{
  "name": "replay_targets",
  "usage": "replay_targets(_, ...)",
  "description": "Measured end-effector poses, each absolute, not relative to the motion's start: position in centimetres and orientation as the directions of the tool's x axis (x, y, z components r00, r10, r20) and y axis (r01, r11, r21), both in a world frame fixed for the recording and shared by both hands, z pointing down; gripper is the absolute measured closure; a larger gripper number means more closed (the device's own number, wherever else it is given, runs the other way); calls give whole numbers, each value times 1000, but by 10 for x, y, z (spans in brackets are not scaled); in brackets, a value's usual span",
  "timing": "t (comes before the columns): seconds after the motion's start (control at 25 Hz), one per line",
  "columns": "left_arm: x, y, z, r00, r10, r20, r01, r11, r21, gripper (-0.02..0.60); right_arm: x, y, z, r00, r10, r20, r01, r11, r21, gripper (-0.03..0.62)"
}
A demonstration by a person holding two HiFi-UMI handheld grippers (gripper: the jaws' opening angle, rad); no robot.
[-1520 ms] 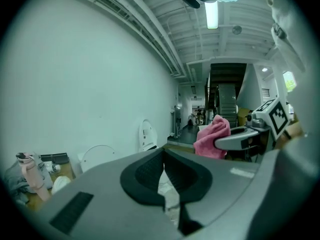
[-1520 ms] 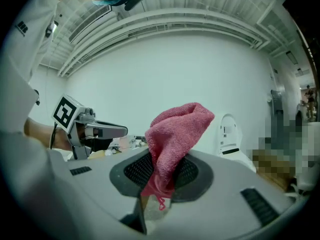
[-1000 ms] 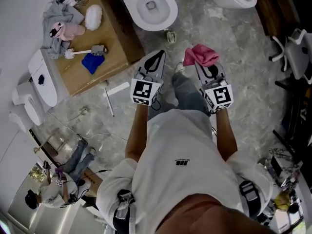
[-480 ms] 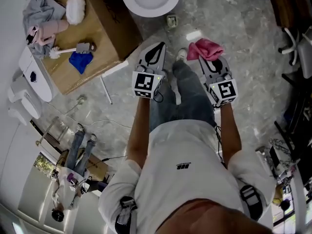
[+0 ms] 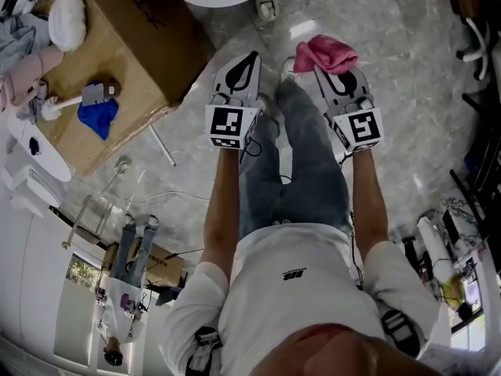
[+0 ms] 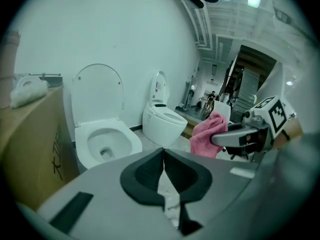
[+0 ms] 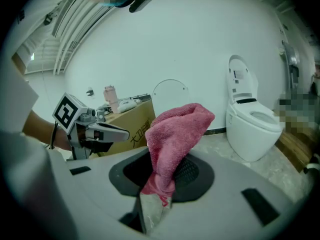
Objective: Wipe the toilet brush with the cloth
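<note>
Gripped pink cloth (image 5: pixel 326 52) tight in right gripper (image 5: pixel 329 70); held left gripper (image 5: pixel 248 59) with jaws together, empty. Saw toilet brush (image 5: pixel 66 105) lying on cardboard box (image 5: pixel 141 41), far left, beside blue rag (image 5: pixel 98 119).

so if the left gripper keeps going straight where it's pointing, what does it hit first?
Likely the floor: the left gripper, jaws shut and empty, aims down at the gap between the nearer toilet and the farther toilet. Depth is unclear.

Pink cloth (image 7: pixel 175 134) bunched, pinched by right gripper (image 7: pixel 159 181); white toilet brush (image 5: pixel 66 103) lies on box (image 5: pixel 141 30).
</note>
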State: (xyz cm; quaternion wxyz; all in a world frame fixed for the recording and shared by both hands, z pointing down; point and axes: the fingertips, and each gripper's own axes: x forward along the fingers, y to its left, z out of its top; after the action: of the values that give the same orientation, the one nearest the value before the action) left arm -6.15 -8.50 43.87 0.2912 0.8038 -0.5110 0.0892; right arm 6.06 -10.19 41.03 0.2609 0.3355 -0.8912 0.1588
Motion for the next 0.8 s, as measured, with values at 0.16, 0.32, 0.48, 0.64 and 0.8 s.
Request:
replay_targets(0.16,-59,-80,504,476,-759,445,-868,-323,378,570,65,-99,477,-636,-511,579,-674,733,-94,508)
replay_targets(0.32,-53,-76,569,492,-749,443,-860,-338,383,569,76,-102,541,-651,-498,573,-649,756,-80,507)
replay_targets(0.48,-47,-78,636,511,-744,431,-851,-369,373,569,87,-104,617,-661,-471,585,-610,790,-54,503)
replay_targets(0.64,-35,-90,688,536,-733,420,-837,-397,376,569,97,-109,677,-675,-447,587,-571,820,-32,500)
replay_targets(0.8,6,-115,600,535,-726,433,-843,-425,329,569,130,-124,591,-722,-437,536,-541,840,-44,500)
